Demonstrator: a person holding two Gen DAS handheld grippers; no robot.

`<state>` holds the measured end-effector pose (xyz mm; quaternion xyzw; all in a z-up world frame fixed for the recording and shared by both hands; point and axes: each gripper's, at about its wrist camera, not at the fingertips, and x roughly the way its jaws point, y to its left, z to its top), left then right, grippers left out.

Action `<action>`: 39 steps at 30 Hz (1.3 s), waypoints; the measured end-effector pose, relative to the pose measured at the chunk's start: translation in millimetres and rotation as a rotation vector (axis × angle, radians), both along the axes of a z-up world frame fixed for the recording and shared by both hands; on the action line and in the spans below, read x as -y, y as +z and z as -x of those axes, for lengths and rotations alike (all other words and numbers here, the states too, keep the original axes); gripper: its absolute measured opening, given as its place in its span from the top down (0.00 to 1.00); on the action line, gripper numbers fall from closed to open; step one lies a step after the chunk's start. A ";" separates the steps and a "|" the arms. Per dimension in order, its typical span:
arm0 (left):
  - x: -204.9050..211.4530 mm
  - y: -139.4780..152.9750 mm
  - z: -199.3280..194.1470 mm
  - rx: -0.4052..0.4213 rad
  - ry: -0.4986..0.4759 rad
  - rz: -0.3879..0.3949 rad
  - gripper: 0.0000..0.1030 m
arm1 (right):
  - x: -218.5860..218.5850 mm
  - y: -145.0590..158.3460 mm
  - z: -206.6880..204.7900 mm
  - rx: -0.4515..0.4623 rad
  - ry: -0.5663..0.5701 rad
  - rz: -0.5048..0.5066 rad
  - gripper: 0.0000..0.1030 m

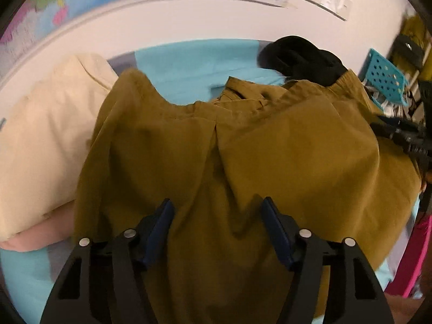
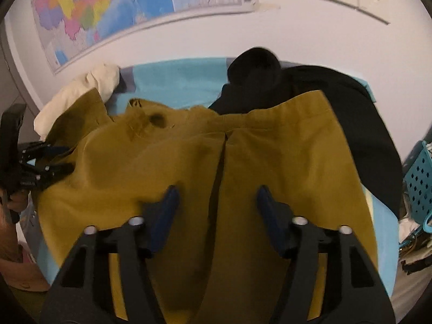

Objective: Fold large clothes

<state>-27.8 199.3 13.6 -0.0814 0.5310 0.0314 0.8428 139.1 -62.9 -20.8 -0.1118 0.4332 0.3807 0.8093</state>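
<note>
A large mustard-brown shirt (image 1: 243,148) lies spread back-up on the turquoise sheet (image 1: 189,62), its collar at the far side and a pleat running down the middle. My left gripper (image 1: 217,205) hovers over the shirt's near part, jaws apart, with nothing pinched between the blue pads. In the right wrist view the same shirt (image 2: 189,156) fills the middle, and my right gripper (image 2: 217,191) stands open above it, astride the pleat. The left gripper (image 2: 68,159) shows at the shirt's left edge, and the right gripper (image 1: 383,129) at its right edge.
A cream garment (image 1: 48,135) lies bunched left of the shirt. A black garment (image 2: 310,94) is heaped at the far right, partly under the shirt. A teal perforated basket (image 2: 418,183) stands off the right side. A map (image 2: 108,13) hangs on the wall behind.
</note>
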 end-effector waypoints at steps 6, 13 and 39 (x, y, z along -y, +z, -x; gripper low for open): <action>-3.7 2.6 -21.6 0.038 -0.001 0.070 0.96 | 19.6 21.1 3.8 0.069 -0.051 -0.131 0.97; 4.7 52.1 -43.9 0.263 0.008 0.005 0.96 | 38.2 49.7 -1.8 0.198 -0.141 -0.211 0.97; -3.0 -7.8 -7.0 0.112 -0.015 -0.043 0.50 | -7.3 -24.8 -6.3 0.003 -0.020 -0.090 0.50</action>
